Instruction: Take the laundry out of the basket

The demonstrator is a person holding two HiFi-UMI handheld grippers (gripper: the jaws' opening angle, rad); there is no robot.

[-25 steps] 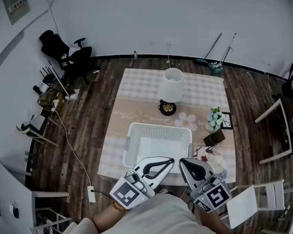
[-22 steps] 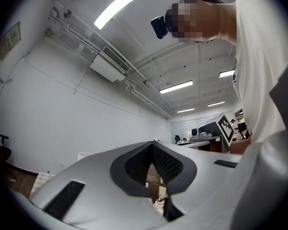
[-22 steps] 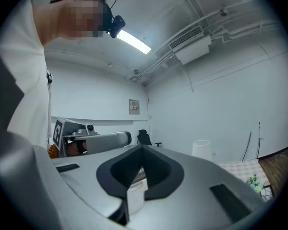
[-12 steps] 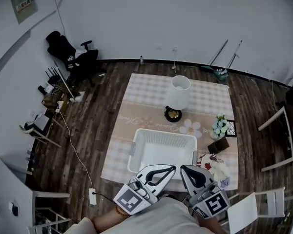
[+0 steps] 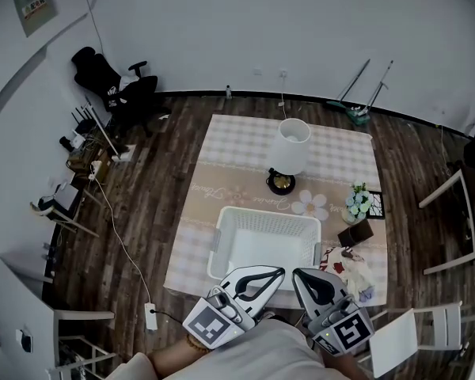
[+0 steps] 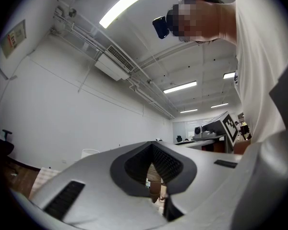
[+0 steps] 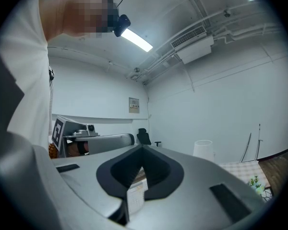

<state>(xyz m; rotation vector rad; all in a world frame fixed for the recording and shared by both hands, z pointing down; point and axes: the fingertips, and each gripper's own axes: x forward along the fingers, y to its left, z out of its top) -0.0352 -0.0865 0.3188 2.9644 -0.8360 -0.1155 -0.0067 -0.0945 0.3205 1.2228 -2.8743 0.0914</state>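
**Both tools pressed together over near edge of bench, basket just ahead**

Head view: white slotted basket (image 5: 265, 242) sits low centre of the frame, on the near half of the bench (image 5: 222, 145), which wears a checked cloth with a tan band across the middle. Basket inside shows only plain white; cannot tell if any cloth lies in it. A small crumpled cloth heap (image 5: 347, 266), pale with red-patterned bits, lies on the bench at the lower right, just beside the basket's right wall; too blurred to say more.

Left tool (image 5: 261, 274) and right tool (image 5: 310, 280) sit side by side at the bottom centre, close together but apart, tips at the basket's near rim, held in front of the person's white shirt (image 5: 261, 351).

Left gripper view: left tool (image 6: 157, 191) has its 2 jaws pressed together, nothing pinched. Right gripper view: right tool (image 7: 134, 191) has its jaws pressed together too, nothing gripped.

Other stuff on the bench: lamp (image 5: 290, 147) with white shade, above the basket; small flower pot (image 5: 356, 202) and a dark box (image 5: 354, 233) to the right of the basket. On the wood floor: black office chair (image 5: 115, 85) upper left, mop (image 5: 355, 100) leaning on the wall upper right, white chair (image 5: 400, 337) lower right, power strip (image 5: 150, 317) lower left.
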